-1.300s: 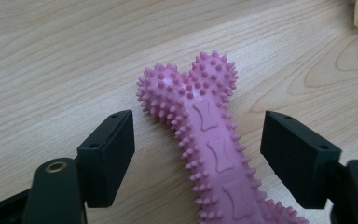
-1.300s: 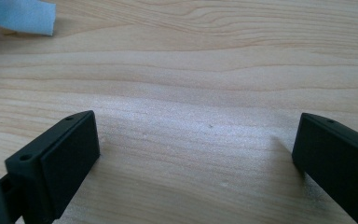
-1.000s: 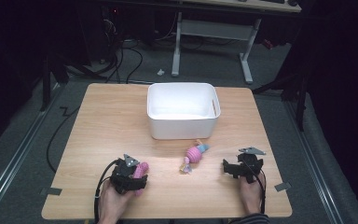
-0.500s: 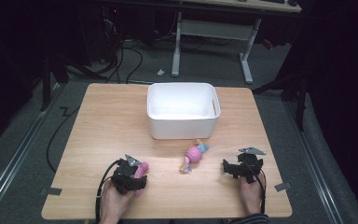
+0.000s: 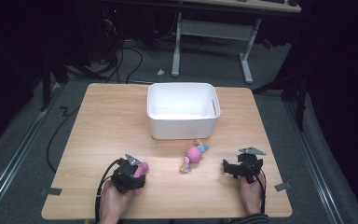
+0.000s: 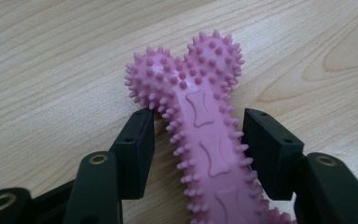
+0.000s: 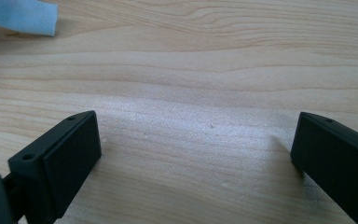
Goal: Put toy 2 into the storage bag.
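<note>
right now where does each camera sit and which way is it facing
High view: fixed above the person's side, looking forward and down on the table, bin, both hands and grippers.
Left gripper view: rides the left gripper, looking along its jaws, which flank the pink bone toy with gaps on both sides.
Right gripper view: rides the right gripper, looking down at bare wood between wide-open jaws.
Shared: the bone toy also appears in the high view, at the left gripper; the right gripper too.

Left tool (image 5: 129, 175) jaws part-closed, right tool (image 5: 243, 165) – jaws spread wide
</note>
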Demonstrator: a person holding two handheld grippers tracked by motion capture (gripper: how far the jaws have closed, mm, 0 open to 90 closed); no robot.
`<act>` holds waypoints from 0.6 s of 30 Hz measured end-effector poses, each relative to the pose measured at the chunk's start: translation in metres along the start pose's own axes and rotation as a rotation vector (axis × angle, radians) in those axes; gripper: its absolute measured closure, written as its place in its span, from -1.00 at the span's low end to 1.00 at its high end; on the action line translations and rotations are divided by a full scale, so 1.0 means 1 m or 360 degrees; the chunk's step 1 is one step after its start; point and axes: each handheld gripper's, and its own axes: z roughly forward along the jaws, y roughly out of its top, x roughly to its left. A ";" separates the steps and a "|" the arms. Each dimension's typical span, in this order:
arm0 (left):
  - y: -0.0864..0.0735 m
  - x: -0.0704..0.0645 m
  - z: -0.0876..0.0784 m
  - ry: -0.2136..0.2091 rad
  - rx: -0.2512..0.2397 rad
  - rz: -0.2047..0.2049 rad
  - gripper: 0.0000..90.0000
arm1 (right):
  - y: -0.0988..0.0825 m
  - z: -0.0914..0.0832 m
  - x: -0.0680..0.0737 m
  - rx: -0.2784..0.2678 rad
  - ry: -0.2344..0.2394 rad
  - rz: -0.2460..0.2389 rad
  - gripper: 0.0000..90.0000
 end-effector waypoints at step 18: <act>0.004 0.005 -0.005 -0.0069 -0.0002 0.0034 0.32 | 0.000 0.000 0.000 -0.0001 0.0002 -0.0001 -0.97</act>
